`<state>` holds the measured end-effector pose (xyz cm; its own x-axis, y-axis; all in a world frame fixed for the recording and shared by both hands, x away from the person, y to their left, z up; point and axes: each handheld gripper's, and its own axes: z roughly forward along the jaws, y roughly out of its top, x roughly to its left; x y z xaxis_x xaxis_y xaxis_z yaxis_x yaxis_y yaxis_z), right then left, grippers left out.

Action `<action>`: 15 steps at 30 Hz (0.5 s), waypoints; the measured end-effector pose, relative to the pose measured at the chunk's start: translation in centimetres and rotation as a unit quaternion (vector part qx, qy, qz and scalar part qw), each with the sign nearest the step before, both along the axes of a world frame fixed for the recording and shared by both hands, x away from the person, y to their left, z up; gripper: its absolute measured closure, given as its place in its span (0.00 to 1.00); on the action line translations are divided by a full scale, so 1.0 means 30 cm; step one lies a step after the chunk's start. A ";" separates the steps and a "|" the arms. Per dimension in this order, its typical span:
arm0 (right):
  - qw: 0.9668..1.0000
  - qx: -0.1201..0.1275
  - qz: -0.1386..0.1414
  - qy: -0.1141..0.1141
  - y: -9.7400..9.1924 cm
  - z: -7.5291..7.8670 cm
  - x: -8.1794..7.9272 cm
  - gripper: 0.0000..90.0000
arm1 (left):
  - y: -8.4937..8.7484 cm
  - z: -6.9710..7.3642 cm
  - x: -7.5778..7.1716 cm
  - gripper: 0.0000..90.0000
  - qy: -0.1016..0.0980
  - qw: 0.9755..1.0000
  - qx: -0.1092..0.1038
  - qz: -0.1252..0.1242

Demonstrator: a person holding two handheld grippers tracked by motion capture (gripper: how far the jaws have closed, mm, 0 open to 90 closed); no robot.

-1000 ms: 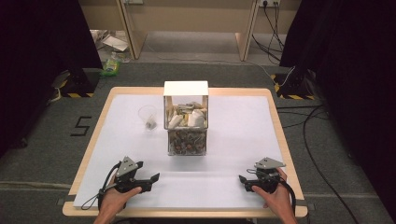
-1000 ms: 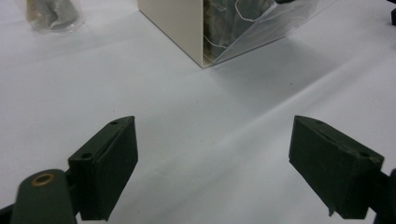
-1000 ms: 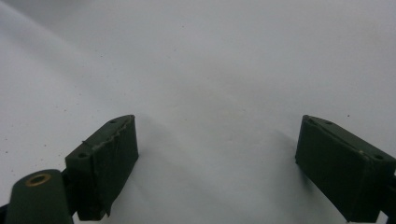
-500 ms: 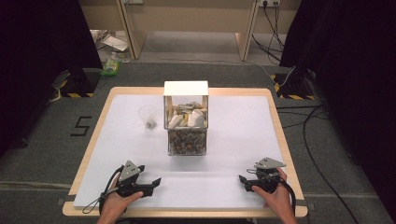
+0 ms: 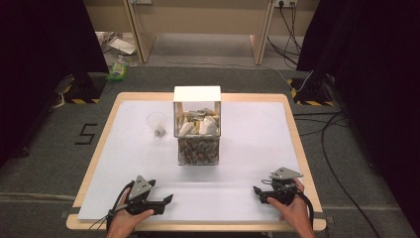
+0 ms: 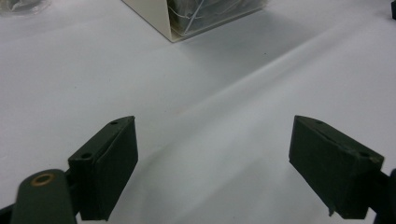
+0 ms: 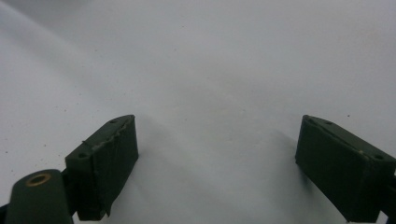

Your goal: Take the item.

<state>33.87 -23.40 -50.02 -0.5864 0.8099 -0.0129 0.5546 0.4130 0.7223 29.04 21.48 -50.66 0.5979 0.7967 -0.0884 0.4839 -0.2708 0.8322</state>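
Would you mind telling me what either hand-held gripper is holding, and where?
Nothing: the left hand-held gripper and right hand-held gripper are open and empty.

On the tabletop (image 5: pixel 247 124), the box (image 5: pixel 196 124) stands at centre. The cup (image 5: pixel 157 124) sits just beside it at nine o'clock. The left gripper (image 5: pixel 166 201) rests near the front edge at seven o'clock, the right gripper (image 5: pixel 257 191) at five o'clock, both well apart from the box.

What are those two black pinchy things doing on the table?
A person holds the left gripper and the right gripper low at the near edge of the white table. Both are open and hold nothing. In the middle stands a clear box full of things, with a small clear cup beside it.
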 end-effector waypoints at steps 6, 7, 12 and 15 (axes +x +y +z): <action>1.000 0.000 0.000 0.000 0.000 0.000 0.000 0.15 | -0.005 -0.007 -0.015 0.17 0.001 1.000 0.003 -0.002; 1.000 0.000 0.000 0.000 0.000 0.000 0.000 0.15 | -0.005 -0.008 -0.018 0.17 0.001 1.000 0.005 -0.003; 1.000 0.000 0.000 0.000 0.000 0.000 0.000 0.15 | -0.009 -0.012 -0.030 0.17 0.001 1.000 0.008 -0.005; 1.000 0.000 0.000 0.000 0.000 0.000 0.000 0.15 | -0.008 -0.022 -0.036 0.17 0.002 1.000 0.019 -0.005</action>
<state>33.86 -23.40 -50.02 -0.5864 0.8099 -0.0128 0.5547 0.4130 0.7223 27.98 21.23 -51.32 0.6058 0.7933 -0.0613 0.4850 -0.3070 0.8189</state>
